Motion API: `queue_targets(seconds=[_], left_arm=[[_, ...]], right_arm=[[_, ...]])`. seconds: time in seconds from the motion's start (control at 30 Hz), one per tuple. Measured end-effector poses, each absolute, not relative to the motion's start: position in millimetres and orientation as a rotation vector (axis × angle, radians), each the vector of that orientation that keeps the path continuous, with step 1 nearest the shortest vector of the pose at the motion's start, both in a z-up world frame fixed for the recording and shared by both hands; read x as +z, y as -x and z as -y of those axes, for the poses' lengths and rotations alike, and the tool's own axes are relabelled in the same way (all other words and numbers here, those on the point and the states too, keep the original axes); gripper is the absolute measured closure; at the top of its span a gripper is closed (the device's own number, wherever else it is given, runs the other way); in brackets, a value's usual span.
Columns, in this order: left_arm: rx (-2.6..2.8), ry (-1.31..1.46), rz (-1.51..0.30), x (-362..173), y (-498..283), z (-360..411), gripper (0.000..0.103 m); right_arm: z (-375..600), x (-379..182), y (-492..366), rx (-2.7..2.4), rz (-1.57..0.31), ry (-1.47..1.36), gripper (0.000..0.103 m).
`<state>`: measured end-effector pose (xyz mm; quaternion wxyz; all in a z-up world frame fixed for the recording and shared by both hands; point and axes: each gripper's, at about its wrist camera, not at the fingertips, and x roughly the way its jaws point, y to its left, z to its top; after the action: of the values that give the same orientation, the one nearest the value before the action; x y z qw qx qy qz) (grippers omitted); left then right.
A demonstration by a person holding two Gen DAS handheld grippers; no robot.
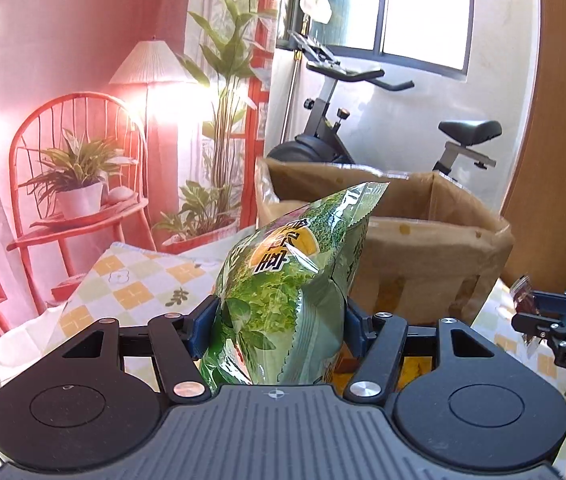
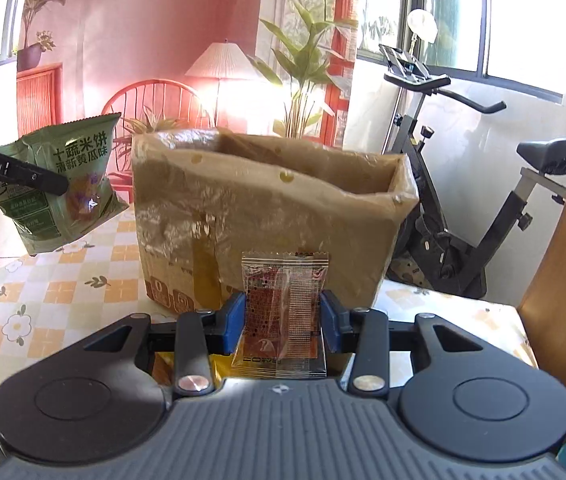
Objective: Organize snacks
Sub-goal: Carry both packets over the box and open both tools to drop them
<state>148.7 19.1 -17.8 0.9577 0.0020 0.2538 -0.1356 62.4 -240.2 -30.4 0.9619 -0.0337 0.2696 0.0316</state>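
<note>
My left gripper (image 1: 281,322) is shut on a green snack bag (image 1: 295,272), holding it upright in the air in front of an open brown cardboard box (image 1: 435,240). The same bag (image 2: 63,184) shows at the left of the right wrist view, above the table. My right gripper (image 2: 283,320) is shut on a small clear packet with a red-brown snack (image 2: 283,308), held upright just in front of the box (image 2: 267,208). The right gripper with its packet also shows at the right edge of the left wrist view (image 1: 539,316).
The box stands on a table with a yellow-and-white checked cloth (image 2: 43,300). An exercise bike (image 2: 463,200) stands behind and right of the box. A wooden panel (image 2: 563,280) edges the right side. A pink printed backdrop (image 1: 63,80) hangs behind.
</note>
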Motion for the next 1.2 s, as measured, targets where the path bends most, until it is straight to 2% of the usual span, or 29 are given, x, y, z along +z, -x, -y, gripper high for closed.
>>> queue_targets(seconds=[0.37, 0.57, 0.87, 1.2], left_arm=[[-0.354, 0.076, -0.384, 79, -181, 9, 0.045], [-0.370, 0.082, -0.419, 71, -209, 20, 0.049], [-0.395, 0.170, -0.307, 82, -242, 41, 0.049], [-0.409, 0.346, -0.351, 5, -308, 65, 0.048]], right_arm=[[258, 42, -120, 0.077, -0.398, 0.087, 0.061], [259, 47, -132, 0.083, -0.386, 0.101, 0.061], [269, 45, -149, 0.059, -0.392, 0.108, 0.061], [283, 26, -166, 0.012, -0.441, 0.106, 0.061]])
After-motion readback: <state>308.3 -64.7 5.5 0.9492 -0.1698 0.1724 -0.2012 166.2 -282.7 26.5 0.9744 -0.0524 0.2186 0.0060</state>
